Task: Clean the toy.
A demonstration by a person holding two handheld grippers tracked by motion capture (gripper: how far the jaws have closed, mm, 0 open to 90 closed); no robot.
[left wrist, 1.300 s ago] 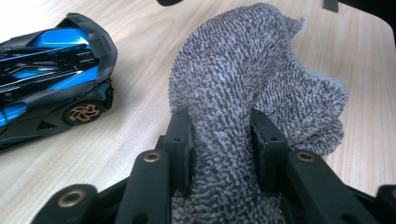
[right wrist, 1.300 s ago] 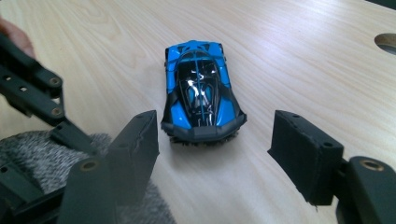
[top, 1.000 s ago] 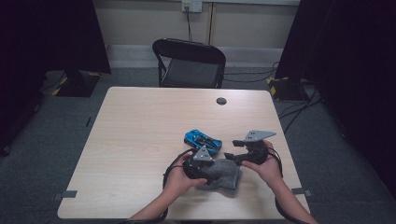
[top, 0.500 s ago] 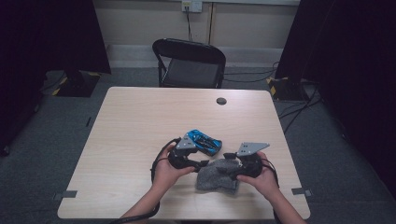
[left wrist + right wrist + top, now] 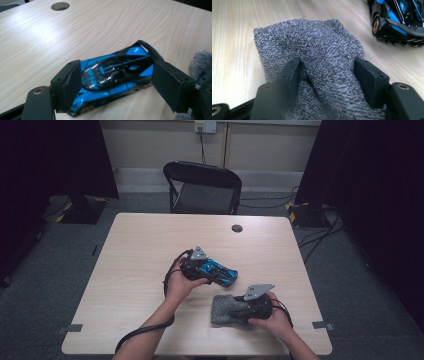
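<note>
A blue and black toy car (image 5: 222,273) lies on the wooden table (image 5: 140,250), right of centre. My left gripper (image 5: 209,270) reaches over it from the left. In the left gripper view its jaws (image 5: 116,80) stand wide apart around the car (image 5: 112,71), one at the nose and one at the tail. A grey knitted cloth (image 5: 224,310) lies near the front edge. My right gripper (image 5: 239,312) rests on it, open, with the cloth (image 5: 312,42) bunched in a low fold between the fingers (image 5: 327,72). The car's rear (image 5: 397,17) shows beyond the cloth.
A round cable hole (image 5: 237,228) sits near the table's far edge. A black folding chair (image 5: 202,185) stands behind the table. The cloth's edge (image 5: 201,62) lies close to the right of the car. Bare tabletop spreads to the left and far side.
My left gripper has left the cloth and moved up and left over the car. My right gripper has dropped toward the front edge onto the cloth.
</note>
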